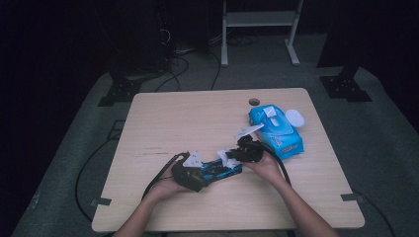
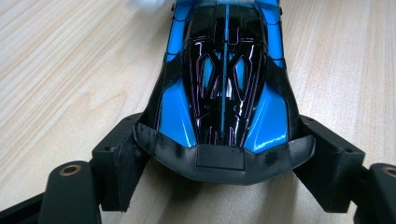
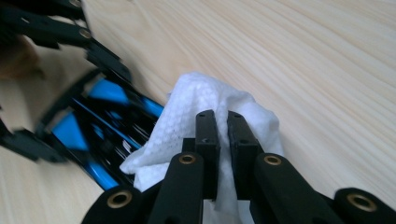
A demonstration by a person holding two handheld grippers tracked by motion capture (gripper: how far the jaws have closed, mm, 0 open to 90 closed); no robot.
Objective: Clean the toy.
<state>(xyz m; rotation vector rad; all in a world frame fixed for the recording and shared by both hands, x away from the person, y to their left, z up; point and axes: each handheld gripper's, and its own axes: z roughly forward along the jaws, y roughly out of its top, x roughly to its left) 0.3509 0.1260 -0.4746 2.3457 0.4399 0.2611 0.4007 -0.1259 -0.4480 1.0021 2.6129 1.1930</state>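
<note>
Left hand-held gripper (image 2: 219,186) clamping toy car (image 2: 224,84), wipes pack (image 1: 276,131) closed

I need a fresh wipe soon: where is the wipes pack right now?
In the high view the wipes pack lies on the table's far right part, just beyond the right gripper, with a white lid beside it.

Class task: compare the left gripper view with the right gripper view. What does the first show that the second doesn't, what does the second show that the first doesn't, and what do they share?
Left gripper view alone: the left gripper clamps the toy car at one end, both jaws pressing its black bumper, and the black top with thin line patterns between blue panels is sharp.

Right gripper view alone: the right gripper, nearly closed, pinches a white wipe held beside the car.

Shared: the blue and black car, blurred in the right gripper view, and the light wooden table.
</note>
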